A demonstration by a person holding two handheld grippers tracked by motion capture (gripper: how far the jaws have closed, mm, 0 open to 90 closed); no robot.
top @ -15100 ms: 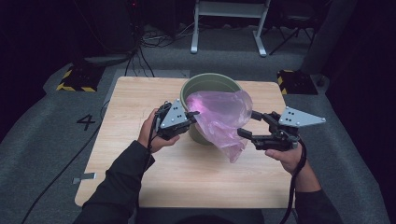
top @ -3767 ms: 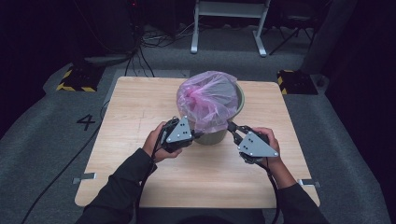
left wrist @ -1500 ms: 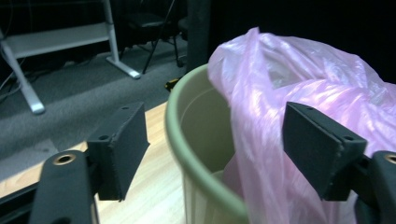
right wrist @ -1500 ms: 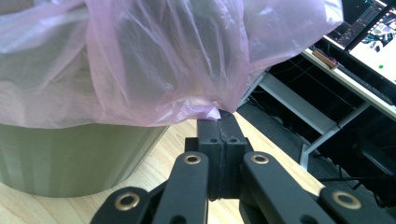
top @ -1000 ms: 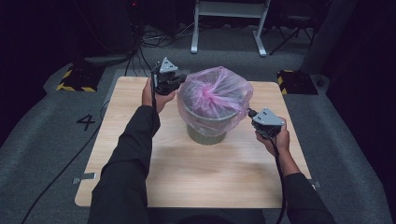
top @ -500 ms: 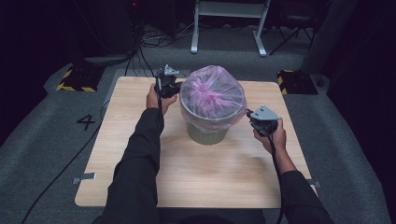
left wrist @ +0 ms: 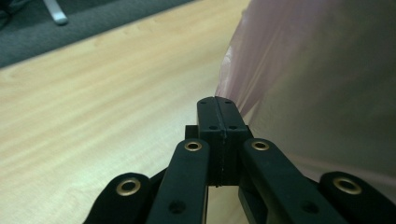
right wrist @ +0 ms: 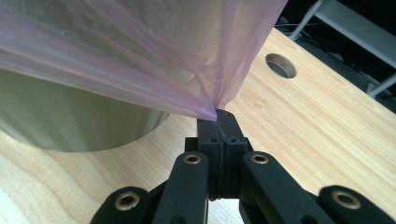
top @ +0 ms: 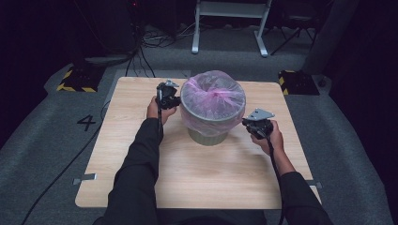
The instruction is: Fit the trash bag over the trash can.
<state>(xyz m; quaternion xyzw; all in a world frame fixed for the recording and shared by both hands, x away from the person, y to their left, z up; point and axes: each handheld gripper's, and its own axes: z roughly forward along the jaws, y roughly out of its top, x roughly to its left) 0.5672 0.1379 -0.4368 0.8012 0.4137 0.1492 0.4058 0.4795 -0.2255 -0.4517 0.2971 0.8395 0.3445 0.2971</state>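
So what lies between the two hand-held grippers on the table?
In the high view, the green bin, draped with the pink bag, stands between left hand-held gripper and right hand-held gripper.

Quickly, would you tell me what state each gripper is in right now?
Left gripper: shut on the pink bag edge.
Right gripper: shut on the pink bag.
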